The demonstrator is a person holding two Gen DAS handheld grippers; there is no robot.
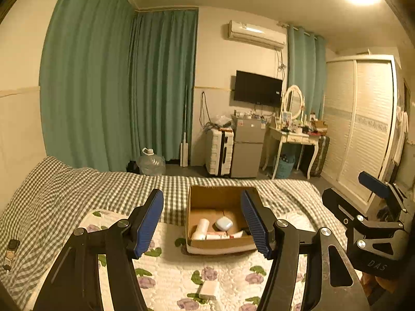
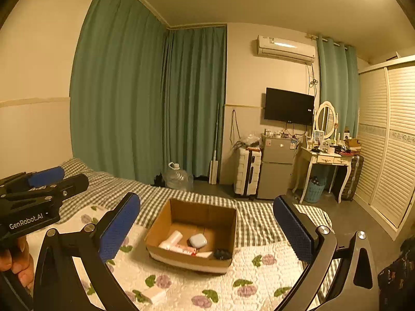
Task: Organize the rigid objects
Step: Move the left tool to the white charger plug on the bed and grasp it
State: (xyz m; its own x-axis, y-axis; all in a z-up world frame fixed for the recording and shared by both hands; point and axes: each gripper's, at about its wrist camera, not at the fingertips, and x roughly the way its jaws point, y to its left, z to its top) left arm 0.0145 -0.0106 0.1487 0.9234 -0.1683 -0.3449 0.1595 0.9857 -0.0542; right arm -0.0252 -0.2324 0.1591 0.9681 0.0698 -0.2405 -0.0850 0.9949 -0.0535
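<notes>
An open cardboard box point(image 1: 212, 199) point(image 2: 197, 212) sits on the bed where the floral quilt meets the checked sheet. Inside lie a white bottle point(image 1: 201, 229) point(image 2: 172, 239), a pale blue rounded case point(image 1: 223, 223) point(image 2: 198, 240), a white and red tube point(image 1: 223, 235) point(image 2: 189, 251) and a small black thing point(image 2: 221, 254). A small white box point(image 1: 209, 289) point(image 2: 155, 295) lies on the quilt in front of it. My left gripper point(image 1: 202, 223) point(image 2: 61, 180) hovers open and empty short of the box. My right gripper point(image 2: 206, 229) point(image 1: 350, 189) is wide open and empty beside it.
A dark remote-like object point(image 1: 10, 254) lies on the checked sheet at far left. Past the bed's far edge stand a water jug point(image 1: 151, 163), a white suitcase point(image 1: 219, 153), a small fridge point(image 1: 247, 147) and a dressing table point(image 1: 295, 137). A hand point(image 2: 15, 264) holds the left gripper.
</notes>
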